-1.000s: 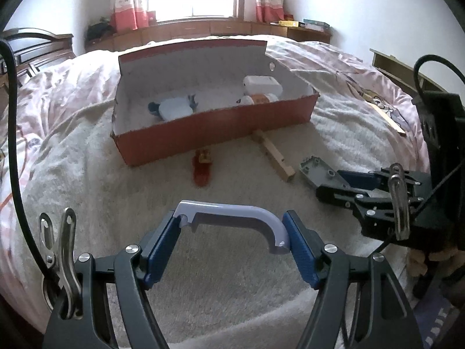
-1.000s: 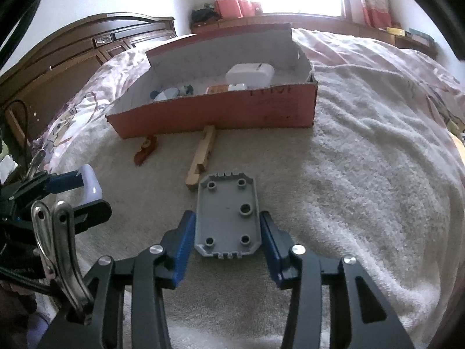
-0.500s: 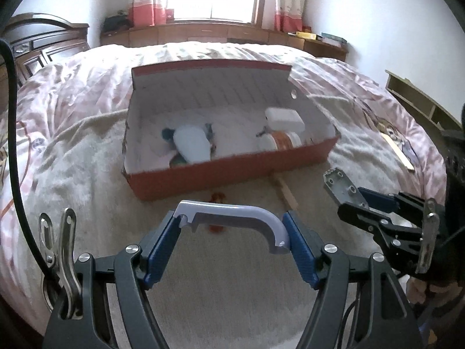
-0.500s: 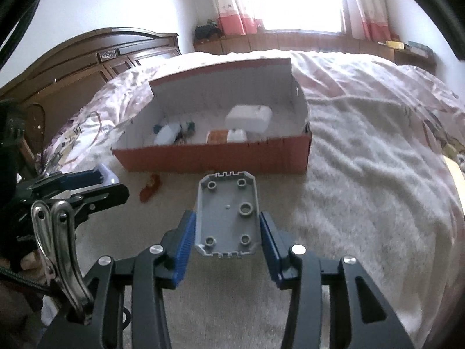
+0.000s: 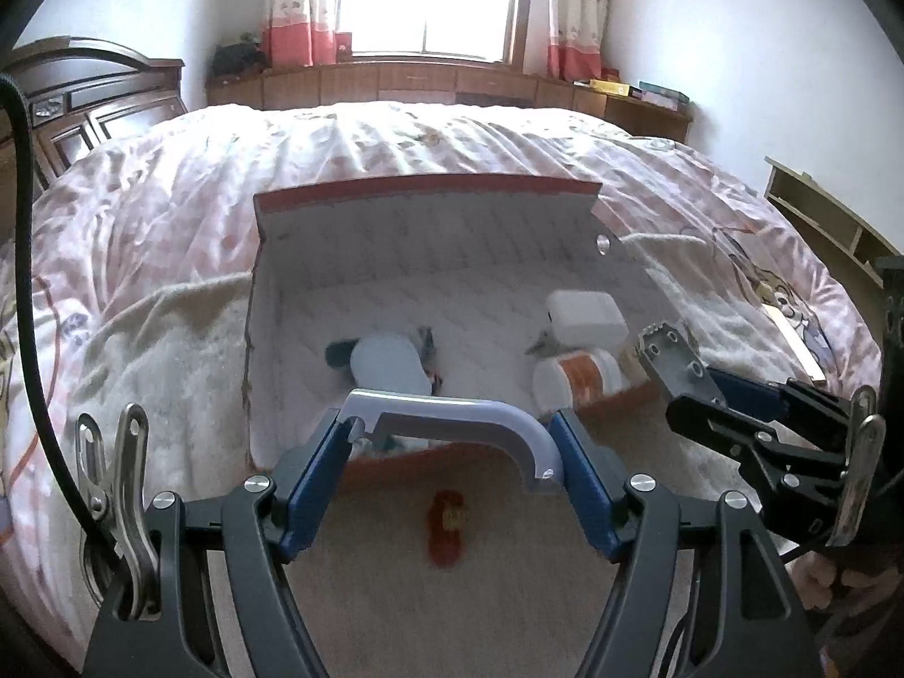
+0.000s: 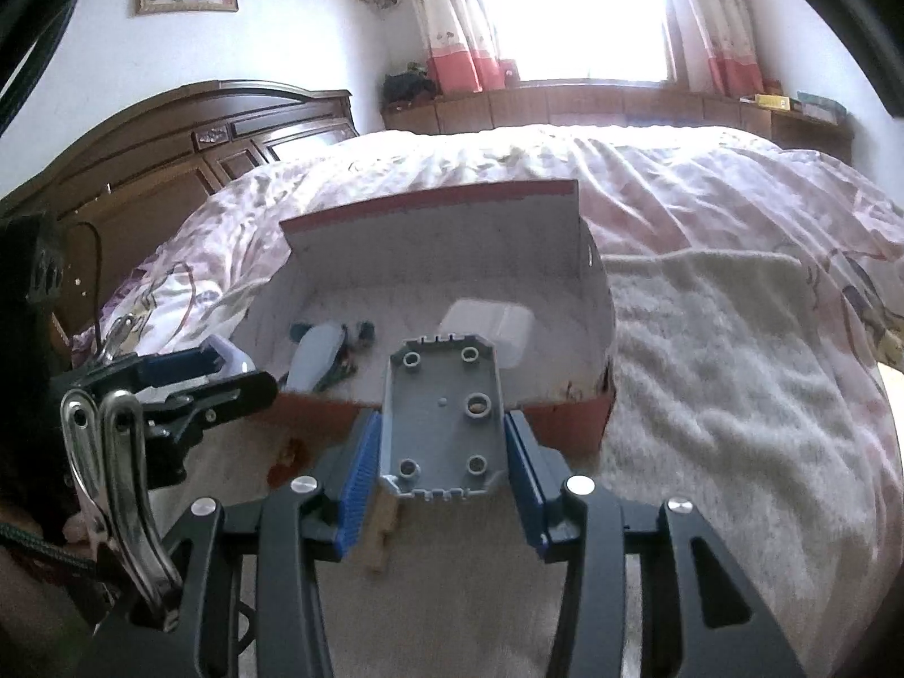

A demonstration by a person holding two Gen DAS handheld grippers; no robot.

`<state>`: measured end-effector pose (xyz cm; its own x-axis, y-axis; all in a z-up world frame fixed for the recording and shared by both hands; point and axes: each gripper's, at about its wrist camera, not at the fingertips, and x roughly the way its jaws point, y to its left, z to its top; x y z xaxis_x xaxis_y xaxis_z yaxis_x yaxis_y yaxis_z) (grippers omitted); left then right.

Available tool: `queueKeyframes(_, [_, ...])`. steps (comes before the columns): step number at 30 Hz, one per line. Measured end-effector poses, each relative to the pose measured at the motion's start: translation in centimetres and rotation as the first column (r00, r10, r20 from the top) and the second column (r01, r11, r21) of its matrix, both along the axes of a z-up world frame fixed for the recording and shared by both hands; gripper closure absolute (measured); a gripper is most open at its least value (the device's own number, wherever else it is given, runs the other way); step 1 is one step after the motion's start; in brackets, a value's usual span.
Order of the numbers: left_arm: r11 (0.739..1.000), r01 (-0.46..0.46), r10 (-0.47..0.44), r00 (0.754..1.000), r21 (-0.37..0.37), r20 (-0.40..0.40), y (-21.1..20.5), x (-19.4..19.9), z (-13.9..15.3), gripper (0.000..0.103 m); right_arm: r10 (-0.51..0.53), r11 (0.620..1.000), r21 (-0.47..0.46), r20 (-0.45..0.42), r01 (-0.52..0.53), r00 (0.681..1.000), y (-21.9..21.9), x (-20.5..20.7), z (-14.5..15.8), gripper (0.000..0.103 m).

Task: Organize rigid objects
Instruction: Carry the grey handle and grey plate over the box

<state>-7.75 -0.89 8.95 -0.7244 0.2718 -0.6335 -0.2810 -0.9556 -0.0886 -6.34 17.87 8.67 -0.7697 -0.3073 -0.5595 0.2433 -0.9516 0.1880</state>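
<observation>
While the red box (image 5: 587, 192) is sitting open on the bed, both tools are carrying parts at its near wall: delivery looks to be the step in hand. The left gripper (image 5: 452, 452) is clamping a curved lilac handle (image 5: 452, 418); the right gripper (image 6: 440, 446) is pinching a grey studded plate (image 6: 440, 418). Next, each needs clearing the wall, then releasing inside.
</observation>
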Motion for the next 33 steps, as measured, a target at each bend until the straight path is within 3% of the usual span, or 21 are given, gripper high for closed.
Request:
queueKeyframes(19, [0.999,-0.028,0.028,1.0,-0.022,0.01,0.6,-5.9,-0.4,0.03,-0.018,1.0,0.008,-0.01,0.018,1.0,-0.1,-6.3,0.8,0.057])
queueKeyframes(33, [0.998,-0.042,0.044,0.999,-0.054,0.022,1.2,-7.4,-1.8,0.03,-0.036,0.999,0.041,0.012,0.036,0.999,-0.2,-8.7,-0.4,0.057])
